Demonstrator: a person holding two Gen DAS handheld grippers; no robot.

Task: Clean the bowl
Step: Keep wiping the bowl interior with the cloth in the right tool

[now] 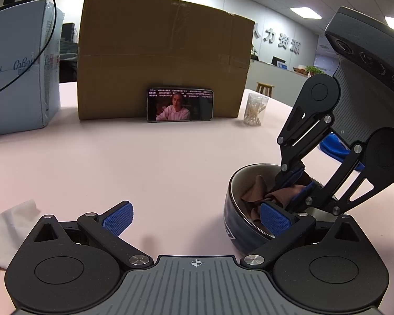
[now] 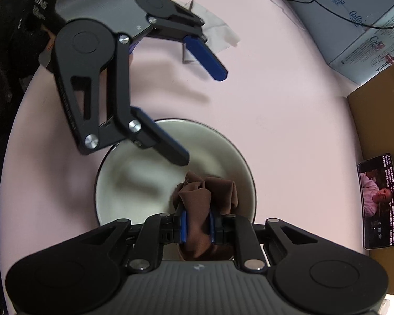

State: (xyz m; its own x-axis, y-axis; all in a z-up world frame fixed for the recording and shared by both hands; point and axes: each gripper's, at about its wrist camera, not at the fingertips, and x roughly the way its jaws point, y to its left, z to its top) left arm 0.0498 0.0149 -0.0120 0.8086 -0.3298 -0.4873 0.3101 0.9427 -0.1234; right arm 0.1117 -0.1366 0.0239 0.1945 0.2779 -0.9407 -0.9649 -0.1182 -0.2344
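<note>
A dark blue bowl (image 1: 239, 225) with a white inside (image 2: 134, 183) stands on the pink table. My right gripper (image 2: 197, 225) is shut on a brown cloth (image 2: 205, 197) and holds it down inside the bowl; it shows from the left wrist view (image 1: 299, 183) reaching in from above. My left gripper (image 1: 197, 218) is open wide. Its right finger (image 1: 274, 219) rests over the bowl's near rim, reaching inside, and its left finger (image 1: 118, 218) is over bare table. In the right wrist view the left gripper (image 2: 205, 115) comes in from the upper left.
A phone (image 1: 180, 104) playing video leans on a cardboard box (image 1: 162, 55) at the back. A pale blue carton (image 1: 18, 65) stands back left, a jar of cotton swabs (image 1: 254, 109) back right. White tissue (image 1: 5, 231) lies at the near left. A blue object (image 1: 333, 147) lies behind the right gripper.
</note>
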